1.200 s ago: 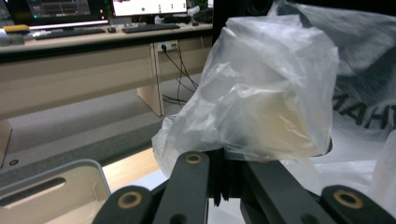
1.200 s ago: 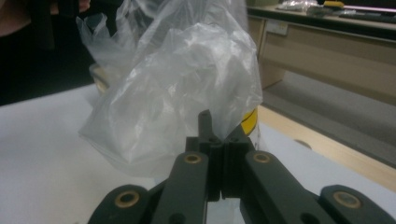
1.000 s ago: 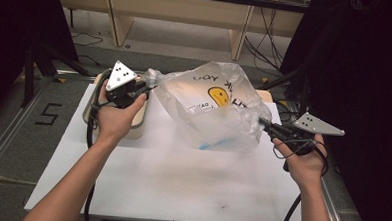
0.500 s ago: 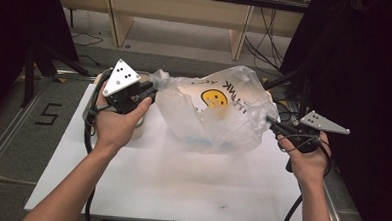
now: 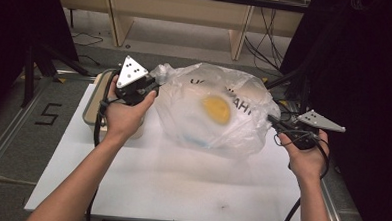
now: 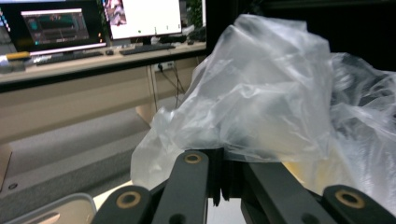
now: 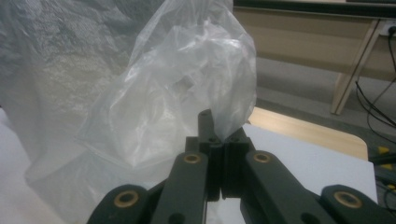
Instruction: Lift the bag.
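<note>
Stretching a clear plastic bag (image 5: 216,111) between them, the left tongs (image 5: 152,87) and right tongs (image 5: 275,123) each pinch an edge of its film, jaws closed tight on it. The bag hangs just above the white tabletop (image 5: 156,179), a yellow thing inside it. The step looks like spreading the bag; next likely calls for an even pull without tearing. A lidded tub (image 5: 93,106) sits left of the bag; wooden desks (image 5: 188,10) stand behind.
</note>
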The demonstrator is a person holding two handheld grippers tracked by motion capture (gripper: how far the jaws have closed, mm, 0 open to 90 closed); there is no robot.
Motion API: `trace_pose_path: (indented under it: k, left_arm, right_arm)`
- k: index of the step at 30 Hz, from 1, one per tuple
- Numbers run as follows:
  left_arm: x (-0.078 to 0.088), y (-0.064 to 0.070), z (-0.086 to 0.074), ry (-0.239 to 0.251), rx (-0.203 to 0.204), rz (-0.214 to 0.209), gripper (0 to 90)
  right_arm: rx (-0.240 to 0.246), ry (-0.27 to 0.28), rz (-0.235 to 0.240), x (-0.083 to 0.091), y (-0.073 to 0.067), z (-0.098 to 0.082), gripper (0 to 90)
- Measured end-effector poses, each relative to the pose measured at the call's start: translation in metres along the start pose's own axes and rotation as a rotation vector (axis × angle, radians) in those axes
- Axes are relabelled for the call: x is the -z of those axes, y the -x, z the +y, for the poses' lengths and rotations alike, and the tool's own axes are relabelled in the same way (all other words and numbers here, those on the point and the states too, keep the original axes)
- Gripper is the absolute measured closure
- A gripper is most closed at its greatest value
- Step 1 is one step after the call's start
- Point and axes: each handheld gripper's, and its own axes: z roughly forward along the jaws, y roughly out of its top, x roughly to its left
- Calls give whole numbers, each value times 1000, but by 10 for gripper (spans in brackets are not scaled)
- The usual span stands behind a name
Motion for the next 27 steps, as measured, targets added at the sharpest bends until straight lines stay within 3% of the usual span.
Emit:
trace_pose_path:
  k: [8, 11, 13, 17, 23, 27]
  left_arm:
    - [-20, -15, -23, -62, -1, 18, 827]
    - [-24, -16, -29, -79, -29, 17, 718]
    - [-25, -15, -32, -78, -39, 24, 573]
    - [-20, -11, -35, -71, -72, 61, 352]
    - [-2, -8, -39, -73, -85, 46, 268]
    - [8, -5, -47, -98, -77, 16, 247]
  right_arm:
    - [5, -60, -56, -18, 2, -15, 899]
    - [2, -79, -64, -24, 2, -21, 899]
    - [8, -93, -72, -27, 1, -24, 899]
    - [0, -98, -77, -30, 1, -28, 894]
    - [2, -89, -88, -28, 1, -28, 854]
    - [-19, -78, -94, -25, 2, -29, 678]
